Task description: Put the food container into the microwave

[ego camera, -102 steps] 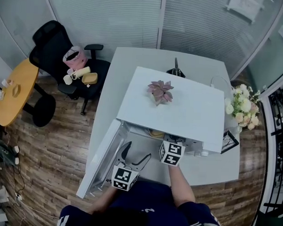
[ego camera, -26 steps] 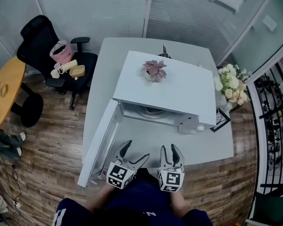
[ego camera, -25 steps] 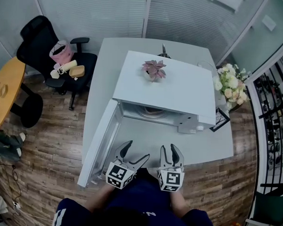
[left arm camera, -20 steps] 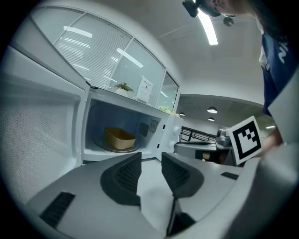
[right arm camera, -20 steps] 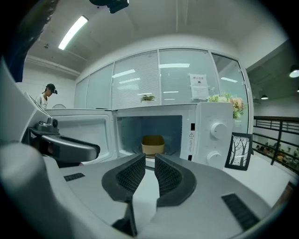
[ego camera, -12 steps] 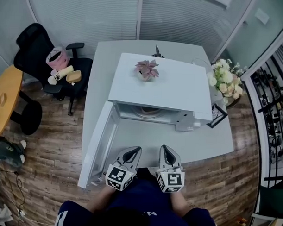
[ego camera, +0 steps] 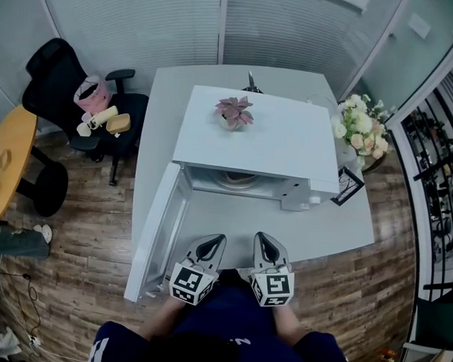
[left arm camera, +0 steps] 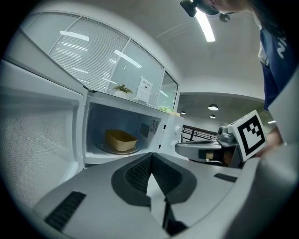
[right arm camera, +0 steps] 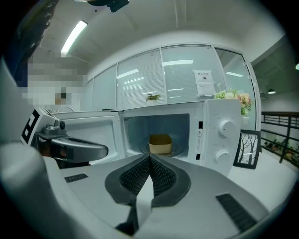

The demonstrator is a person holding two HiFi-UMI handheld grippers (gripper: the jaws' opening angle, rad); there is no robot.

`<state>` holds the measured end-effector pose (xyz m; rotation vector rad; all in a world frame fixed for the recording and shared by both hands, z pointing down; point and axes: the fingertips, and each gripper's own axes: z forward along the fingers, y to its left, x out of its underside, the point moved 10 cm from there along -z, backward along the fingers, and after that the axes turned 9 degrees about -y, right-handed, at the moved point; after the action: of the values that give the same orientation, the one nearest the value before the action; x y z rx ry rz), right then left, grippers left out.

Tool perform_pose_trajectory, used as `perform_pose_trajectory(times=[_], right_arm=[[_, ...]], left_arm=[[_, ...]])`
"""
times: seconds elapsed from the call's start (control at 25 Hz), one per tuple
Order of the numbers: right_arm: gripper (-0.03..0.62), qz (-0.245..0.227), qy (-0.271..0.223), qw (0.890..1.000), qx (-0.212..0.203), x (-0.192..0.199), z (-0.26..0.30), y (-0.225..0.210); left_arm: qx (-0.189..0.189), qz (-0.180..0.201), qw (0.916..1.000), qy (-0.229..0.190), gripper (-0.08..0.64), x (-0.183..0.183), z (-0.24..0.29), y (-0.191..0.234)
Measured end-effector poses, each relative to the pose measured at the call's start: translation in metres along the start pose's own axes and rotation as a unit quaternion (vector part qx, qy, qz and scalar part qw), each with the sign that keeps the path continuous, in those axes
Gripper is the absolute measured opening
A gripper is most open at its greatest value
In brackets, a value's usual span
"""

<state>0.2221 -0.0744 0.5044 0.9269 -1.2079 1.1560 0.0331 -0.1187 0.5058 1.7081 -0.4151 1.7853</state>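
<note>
Head view shows the white microwave door (ego camera: pixel 162 226) swung open over the left edge of the grey table (ego camera: pixel 158 122). Just right of it, at the front edge, the left gripper (ego camera: pixel 212 245) has its jaws pressed together on nothing. Beside it, the right gripper (ego camera: pixel 264 243) is likewise closed and empty. Beyond both, the tan rectangular food container (right arm camera: pixel 160 144) sits inside the white box-shaped microwave (ego camera: pixel 265 141), apart from the grippers.

Black chair (ego camera: pixel 58 70) holds what may be bags (ego camera: pixel 91 96); flowers (ego camera: pixel 356 133) beside frame (ego camera: pixel 348 185).
</note>
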Motion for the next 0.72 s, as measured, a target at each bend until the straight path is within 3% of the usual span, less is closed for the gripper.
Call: perform_pose_trajectory(times=[0.72], right_arm=[[0.009, -0.010, 0.004, 1.000, -0.006, -0.001, 0.019, 0.010]], left_arm=[[0.000, 0.015, 0.9999, 0.000, 0.002, -0.002, 0.007, 0.008]])
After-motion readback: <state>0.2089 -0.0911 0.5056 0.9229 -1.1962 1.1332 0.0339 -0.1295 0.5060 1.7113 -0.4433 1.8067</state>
